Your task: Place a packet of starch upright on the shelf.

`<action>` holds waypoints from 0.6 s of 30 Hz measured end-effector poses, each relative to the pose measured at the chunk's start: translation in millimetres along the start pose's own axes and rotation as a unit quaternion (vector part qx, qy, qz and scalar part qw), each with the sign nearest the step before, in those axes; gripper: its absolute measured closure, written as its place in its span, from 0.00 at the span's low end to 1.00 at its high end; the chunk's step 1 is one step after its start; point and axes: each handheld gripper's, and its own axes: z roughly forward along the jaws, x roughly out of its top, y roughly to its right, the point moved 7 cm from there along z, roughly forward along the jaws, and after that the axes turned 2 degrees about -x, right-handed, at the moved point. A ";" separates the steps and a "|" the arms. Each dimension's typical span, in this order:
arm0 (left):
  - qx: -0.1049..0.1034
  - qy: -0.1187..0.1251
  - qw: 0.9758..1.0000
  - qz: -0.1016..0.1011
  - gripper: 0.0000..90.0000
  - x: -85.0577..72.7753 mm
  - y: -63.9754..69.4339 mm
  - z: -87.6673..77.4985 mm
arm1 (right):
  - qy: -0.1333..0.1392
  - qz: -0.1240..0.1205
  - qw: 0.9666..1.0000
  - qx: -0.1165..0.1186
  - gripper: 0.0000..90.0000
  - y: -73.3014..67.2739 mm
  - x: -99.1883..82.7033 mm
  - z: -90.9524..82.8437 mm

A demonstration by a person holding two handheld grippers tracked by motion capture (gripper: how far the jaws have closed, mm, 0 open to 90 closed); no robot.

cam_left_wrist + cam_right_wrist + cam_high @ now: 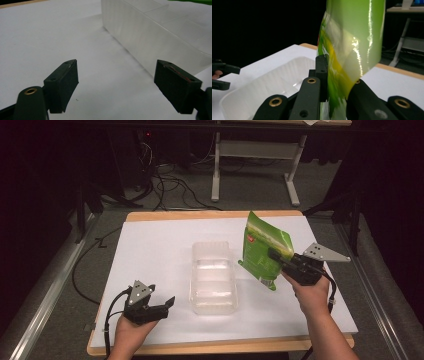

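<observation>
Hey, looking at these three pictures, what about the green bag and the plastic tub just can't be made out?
- Print on the green bag: too small in the high view, blurred in the right gripper view.
- Bag's lower part: covered by the right gripper clamped on it in the right gripper view, where the frame edge cuts off its top.
- Clear tub: its far end is cut off by the edge of the left gripper view.
- Bag's contents: hidden by opaque film.

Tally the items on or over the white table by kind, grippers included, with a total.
Green pouch: 1
Clear plastic tray: 1
Grippers: 2, the left gripper open, the right gripper shut on the pouch
Total: 4
</observation>
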 end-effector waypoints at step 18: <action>0.014 -0.001 1.000 -0.009 0.22 -4.0 -4.6 -2.3 | 0.007 -0.026 0.993 0.115 0.96 -38.8 21.8 53.1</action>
